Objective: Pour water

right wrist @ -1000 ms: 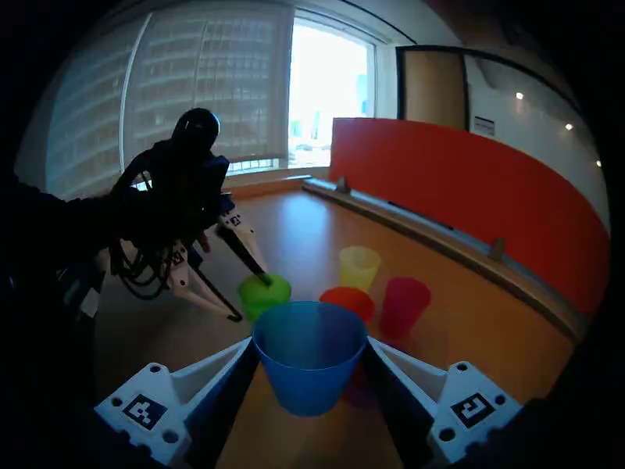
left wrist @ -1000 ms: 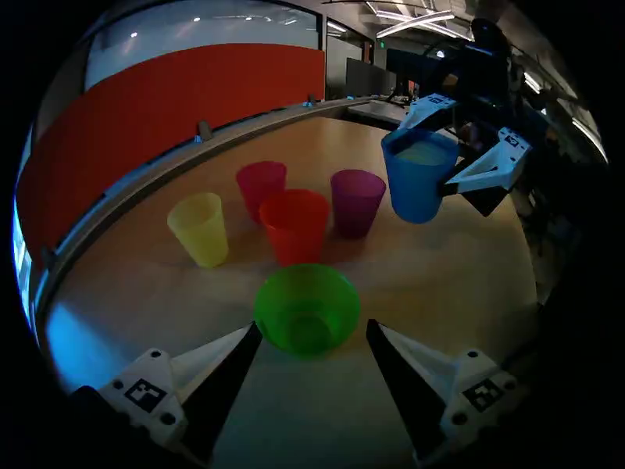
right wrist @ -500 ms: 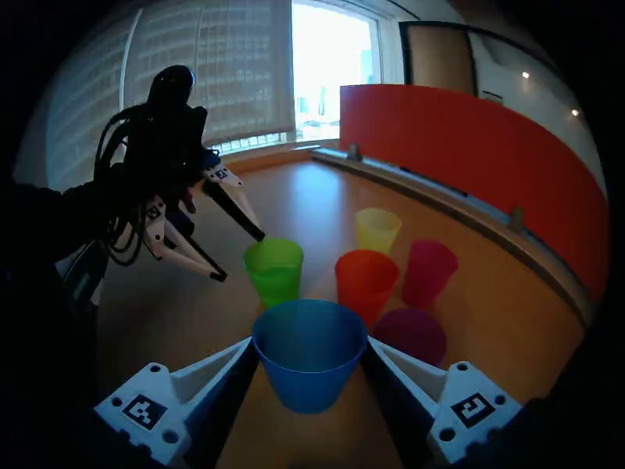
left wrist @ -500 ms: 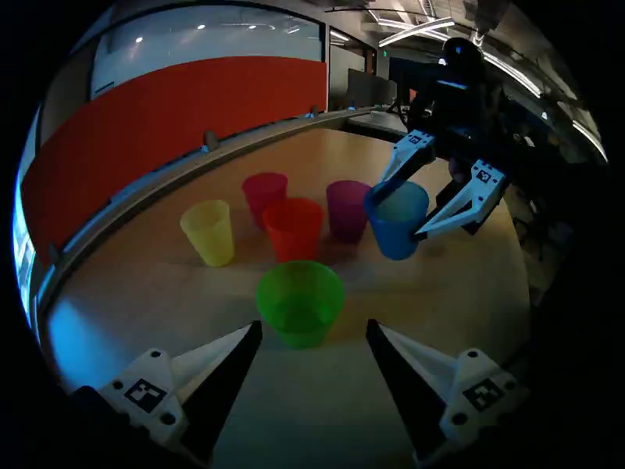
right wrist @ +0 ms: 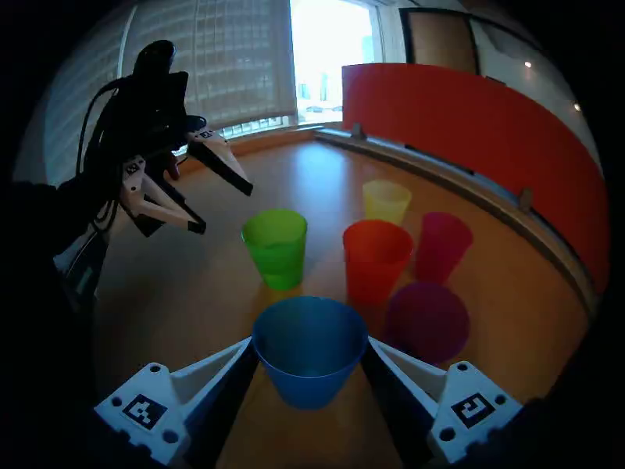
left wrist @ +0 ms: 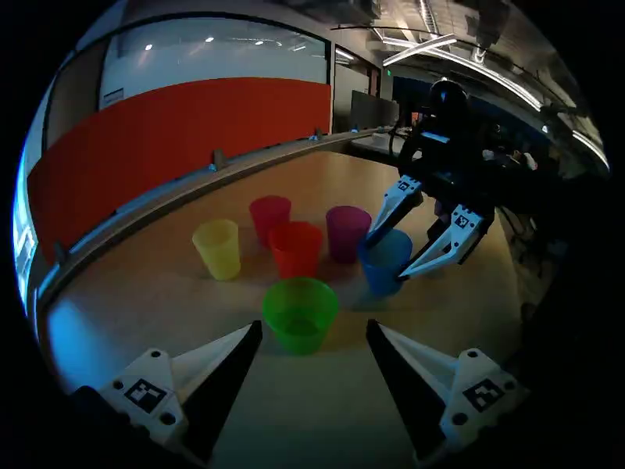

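The green cup (right wrist: 275, 248) stands upright on the wooden table (right wrist: 195, 289), and everything else is placed from it as the right gripper view shows it. The blue cup (right wrist: 309, 352) is in front of the green cup and slightly to its right, clamped upright between both fingers of the right gripper (right wrist: 309, 341), which press on its sides. The dim left gripper view suggests its base is on the table or just above it, but I cannot tell which. The orange cup (right wrist: 376, 258) is just to the right of the green cup. The yellow cup (right wrist: 386, 201) is behind and to the right, the pink cup (right wrist: 441, 244) farther right beyond the orange one, and the purple cup (right wrist: 426, 322) to the right and nearer, beside the blue cup. The left gripper (right wrist: 225, 209) hangs above and to the left of the green cup, clear of it, with its fingers spread apart and nothing between them.
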`<state>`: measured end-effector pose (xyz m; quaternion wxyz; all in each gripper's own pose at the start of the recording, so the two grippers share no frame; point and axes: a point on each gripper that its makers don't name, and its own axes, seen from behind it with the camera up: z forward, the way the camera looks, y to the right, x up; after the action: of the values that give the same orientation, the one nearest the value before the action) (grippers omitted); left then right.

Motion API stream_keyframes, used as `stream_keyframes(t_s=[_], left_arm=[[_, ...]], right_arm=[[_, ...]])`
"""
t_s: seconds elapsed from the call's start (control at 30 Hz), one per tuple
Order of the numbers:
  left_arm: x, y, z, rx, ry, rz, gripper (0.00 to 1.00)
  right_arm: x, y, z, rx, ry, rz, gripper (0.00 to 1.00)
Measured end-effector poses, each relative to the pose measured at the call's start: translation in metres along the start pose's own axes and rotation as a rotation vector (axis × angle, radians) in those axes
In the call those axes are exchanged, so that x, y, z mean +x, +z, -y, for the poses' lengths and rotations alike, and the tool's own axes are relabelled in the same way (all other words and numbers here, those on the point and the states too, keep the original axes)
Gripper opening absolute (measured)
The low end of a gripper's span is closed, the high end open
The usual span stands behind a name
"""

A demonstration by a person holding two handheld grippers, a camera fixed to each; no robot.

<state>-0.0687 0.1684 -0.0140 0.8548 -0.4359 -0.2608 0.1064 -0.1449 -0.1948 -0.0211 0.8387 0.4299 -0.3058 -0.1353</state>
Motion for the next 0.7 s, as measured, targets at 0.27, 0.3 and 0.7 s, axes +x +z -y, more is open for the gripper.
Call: stream_keyframes(t_s=[0.27, 0.3, 0.7], left_arm=[[0.003, -0.005, 0.002, 0.015, -0.001, -0.016, 0.99], [0.004, -0.005, 0.002, 0.017, 0.0, -0.016, 1.0], [0.0, -0.008, -0.006, 0.024, 0.013, -0.008, 1.0]], right_arm=[[-0.008, 0.0, 0.0, -0.008, -0.005, 0.015, 0.91], [-0.009, -0.001, -0.001, -0.009, -0.006, 0.018, 0.91], [-0.027, -0.01, 0.001, -0.014, 0.003, 0.049, 0.91]])
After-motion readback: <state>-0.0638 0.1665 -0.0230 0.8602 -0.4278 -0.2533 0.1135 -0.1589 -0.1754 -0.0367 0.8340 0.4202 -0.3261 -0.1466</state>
